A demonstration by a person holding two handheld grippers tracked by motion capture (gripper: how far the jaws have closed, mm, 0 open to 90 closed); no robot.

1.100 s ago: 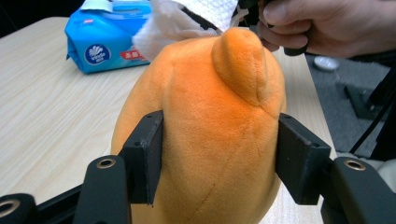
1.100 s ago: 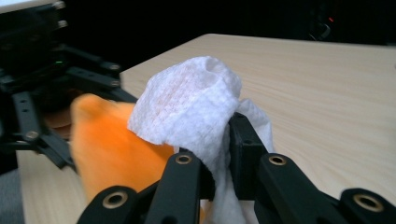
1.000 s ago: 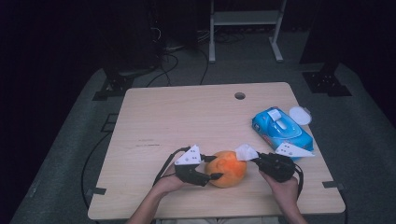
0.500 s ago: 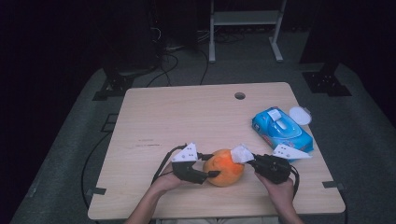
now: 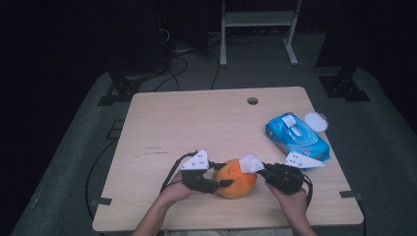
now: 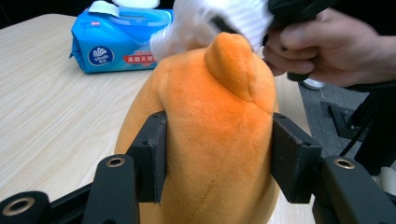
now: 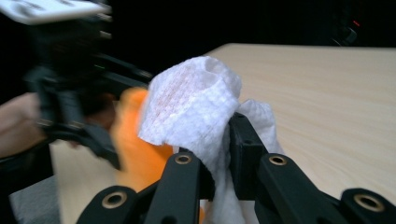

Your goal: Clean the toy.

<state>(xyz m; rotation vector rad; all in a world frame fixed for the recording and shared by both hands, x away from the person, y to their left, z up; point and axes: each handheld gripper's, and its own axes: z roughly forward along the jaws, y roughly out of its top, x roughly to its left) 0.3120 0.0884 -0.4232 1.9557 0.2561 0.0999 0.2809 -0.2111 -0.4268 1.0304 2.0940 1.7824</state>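
Forearms of mine come in over the near edge of the desk [image 5: 162,123], one hand-held gripper in each hand. My left hand-held gripper [image 5: 220,175] has its jaws pressed against the two flanks of the orange plush toy [image 5: 237,180], and those jaws have just been closing with the toy between them; in the left gripper view the black pads dent the fabric on both sides. The toy stands on the desk near the front edge, between my two hands. My right hand-held gripper [image 5: 259,169] is clamped tight on a white wet wipe [image 5: 250,163], which bunches up above the jaws in the right gripper view and touches the top of the toy beside its small rounded nub. Farther back and to the right lies a blue pack of wet wipes [image 5: 296,135], with a round white lid [image 5: 315,121] just beyond it. Farther still, a round hole [image 5: 253,101] sits near the desk's far edge.
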